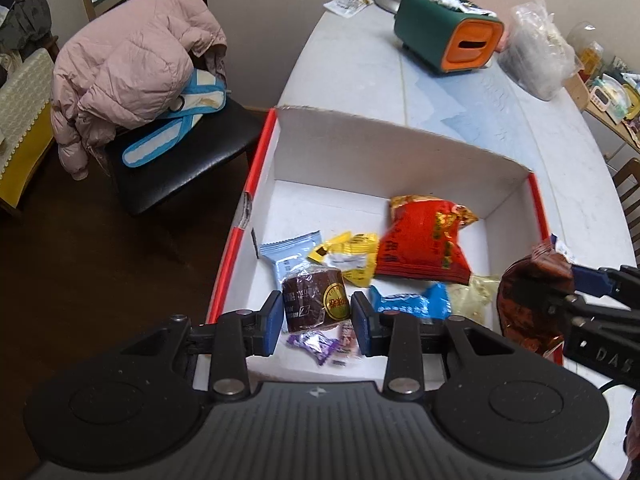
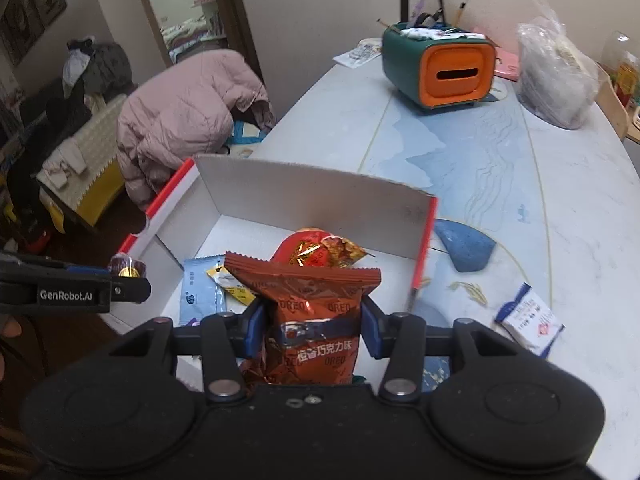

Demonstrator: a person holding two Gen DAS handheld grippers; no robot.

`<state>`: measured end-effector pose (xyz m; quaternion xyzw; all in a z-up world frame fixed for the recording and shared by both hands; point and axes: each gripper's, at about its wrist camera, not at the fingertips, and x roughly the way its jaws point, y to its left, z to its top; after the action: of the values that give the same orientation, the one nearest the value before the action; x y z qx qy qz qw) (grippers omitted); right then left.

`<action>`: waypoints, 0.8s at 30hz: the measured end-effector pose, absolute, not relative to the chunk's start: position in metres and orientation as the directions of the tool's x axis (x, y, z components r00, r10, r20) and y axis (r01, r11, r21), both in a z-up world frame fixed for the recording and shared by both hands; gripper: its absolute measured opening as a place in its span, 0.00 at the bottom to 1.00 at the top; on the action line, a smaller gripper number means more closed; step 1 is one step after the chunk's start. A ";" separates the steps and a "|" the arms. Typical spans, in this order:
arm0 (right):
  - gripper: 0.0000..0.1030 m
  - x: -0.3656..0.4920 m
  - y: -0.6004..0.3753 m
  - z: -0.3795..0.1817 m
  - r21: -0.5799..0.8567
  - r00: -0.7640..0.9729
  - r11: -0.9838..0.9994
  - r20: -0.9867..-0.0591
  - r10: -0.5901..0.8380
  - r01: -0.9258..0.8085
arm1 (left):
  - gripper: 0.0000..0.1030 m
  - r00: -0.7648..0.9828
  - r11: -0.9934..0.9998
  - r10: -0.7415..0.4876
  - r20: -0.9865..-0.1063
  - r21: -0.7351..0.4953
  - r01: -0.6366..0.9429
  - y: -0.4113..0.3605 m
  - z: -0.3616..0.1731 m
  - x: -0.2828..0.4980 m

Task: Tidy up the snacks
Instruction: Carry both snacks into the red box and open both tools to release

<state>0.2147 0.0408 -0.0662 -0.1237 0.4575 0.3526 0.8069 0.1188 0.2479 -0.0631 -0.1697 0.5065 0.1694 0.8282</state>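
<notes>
My left gripper is shut on a small round brown cake packet with a gold label, held over the near left part of the white box with red outer walls. My right gripper is shut on a brown Oreo packet, held upright above the box's near right side. Inside the box lie a red bag, a yellow packet, a pale blue packet, a bright blue packet and a purple candy. A white and blue packet lies on the table right of the box.
A green and orange organizer with brushes, a lamp base and a clear plastic bag stand at the table's far end. Left of the table is a black chair with a pink jacket draped over it.
</notes>
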 end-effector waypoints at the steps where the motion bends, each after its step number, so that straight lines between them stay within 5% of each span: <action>1: 0.44 0.215 0.045 -0.070 0.119 0.328 0.717 -0.829 0.452 -0.687 | 0.35 0.425 0.886 0.105 -0.899 -0.109 -0.450 0.250 -0.066 0.121; 24: 0.46 0.217 0.081 -0.109 0.051 0.305 0.698 -0.875 0.376 -0.714 | 0.35 0.355 0.934 0.108 -0.929 -0.028 -0.357 0.244 -0.116 0.150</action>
<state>0.2169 0.0806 -0.1093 -0.1769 0.4774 0.3456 0.7882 0.1499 0.2439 -0.1161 -0.1131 0.5499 0.1426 0.8152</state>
